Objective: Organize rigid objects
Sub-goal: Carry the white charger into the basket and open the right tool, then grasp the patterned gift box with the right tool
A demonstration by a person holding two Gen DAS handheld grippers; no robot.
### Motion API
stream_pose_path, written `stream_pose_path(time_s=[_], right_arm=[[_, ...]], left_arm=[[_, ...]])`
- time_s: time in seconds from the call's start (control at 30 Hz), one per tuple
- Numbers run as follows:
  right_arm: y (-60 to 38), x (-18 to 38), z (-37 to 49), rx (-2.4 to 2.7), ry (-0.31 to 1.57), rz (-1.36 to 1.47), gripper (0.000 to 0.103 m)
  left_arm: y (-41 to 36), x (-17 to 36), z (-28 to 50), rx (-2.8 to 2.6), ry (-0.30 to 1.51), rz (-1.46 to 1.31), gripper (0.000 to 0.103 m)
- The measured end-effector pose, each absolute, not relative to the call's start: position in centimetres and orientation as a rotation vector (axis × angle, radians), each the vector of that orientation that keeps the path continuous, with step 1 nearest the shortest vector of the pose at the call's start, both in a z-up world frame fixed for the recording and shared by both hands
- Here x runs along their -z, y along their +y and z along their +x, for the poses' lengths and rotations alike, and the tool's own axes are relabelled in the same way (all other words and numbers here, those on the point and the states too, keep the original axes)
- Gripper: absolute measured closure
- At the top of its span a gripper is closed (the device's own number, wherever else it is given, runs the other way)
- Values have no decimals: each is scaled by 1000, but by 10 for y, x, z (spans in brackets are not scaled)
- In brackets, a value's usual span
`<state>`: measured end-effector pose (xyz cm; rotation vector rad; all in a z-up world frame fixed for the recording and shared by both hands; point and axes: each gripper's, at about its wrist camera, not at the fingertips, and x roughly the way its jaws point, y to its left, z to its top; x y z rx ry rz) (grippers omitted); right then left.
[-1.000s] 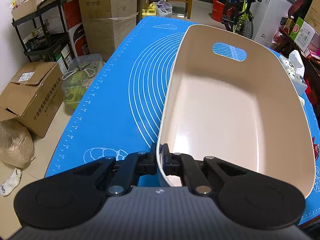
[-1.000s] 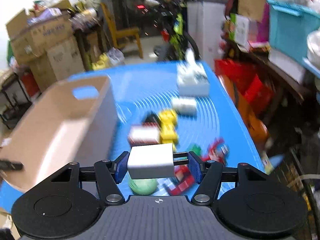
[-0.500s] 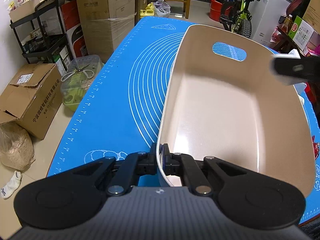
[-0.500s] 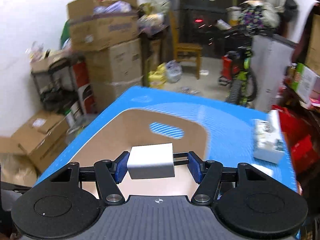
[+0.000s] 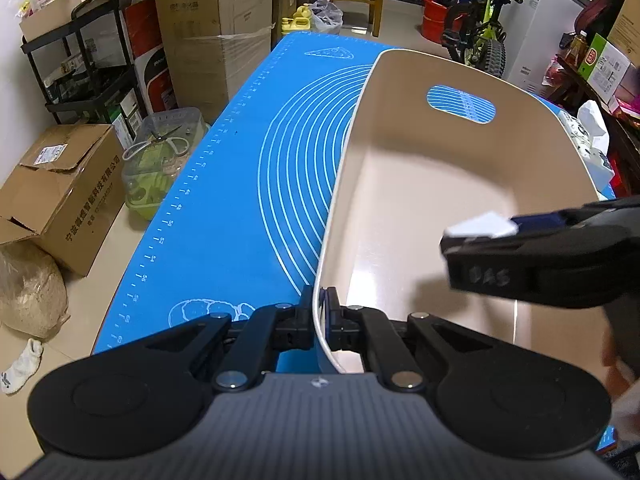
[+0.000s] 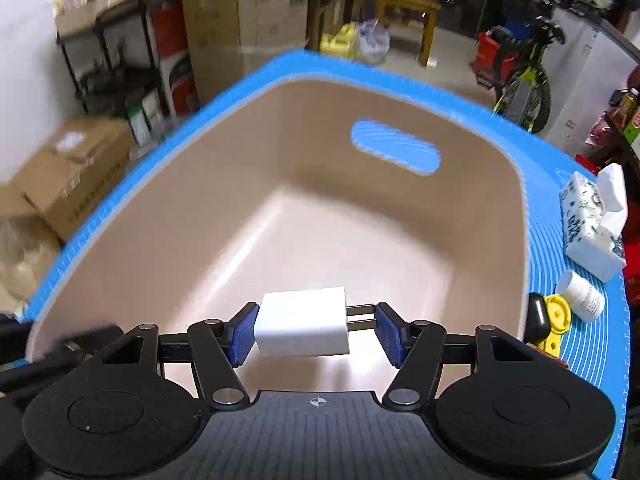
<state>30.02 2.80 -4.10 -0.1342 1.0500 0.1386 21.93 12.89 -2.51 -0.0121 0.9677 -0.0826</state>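
Cardboard boxes crowd the floor around a worktop [image 5: 248, 184] laid with blue matting. Above the beige bin [image 6: 208, 216], the right tool [image 6: 316, 330] pinches a white charger plug [image 6: 302, 326], one pad on its flat end, the other on its prongs. It looks light, hard and smooth, so its flat faces would likely grip more securely. The left tool [image 5: 320, 320] is clamped onto the bin's near rim. Beside the bin sits a tissue box [image 6: 592, 220].

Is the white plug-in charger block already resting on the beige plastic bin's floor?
No. The white charger block is clamped between the right gripper's blue pads, above the floor of the beige plastic bin.
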Motion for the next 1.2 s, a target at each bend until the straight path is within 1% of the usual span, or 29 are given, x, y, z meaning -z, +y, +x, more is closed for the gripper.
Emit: stream_pose_path(time_s=[0.17,0.23,0.37,0.47,0.57,0.63,0.87,1.0,1.2], right_arm=[[36,52,309,-152,1142,-161,37],[36,52,308,-157,1142,-151,37],[31,38,300,-144,1084,-141,25],[20,18,291,-145,1029,-123,24],[-1,-8,280,-135,964,-77,20],[-16,-22,274,-124,931,-45,19],[-86,-50,253,-29,872,37,17],[-132,-47,241,71,869,72,15],[-188,-21,226,197,913,121,15]], left_arm=[[129,25,220,82,970,-15,97],[128,25,219,80,968,-10,97],[130,26,219,84,969,-19,97],[129,26,219,83,967,-13,97],[130,27,219,84,967,-13,97],[129,26,219,83,966,-12,97],[128,26,219,84,965,-8,97],[128,26,219,85,965,-5,97],[128,26,219,84,964,-1,97]])
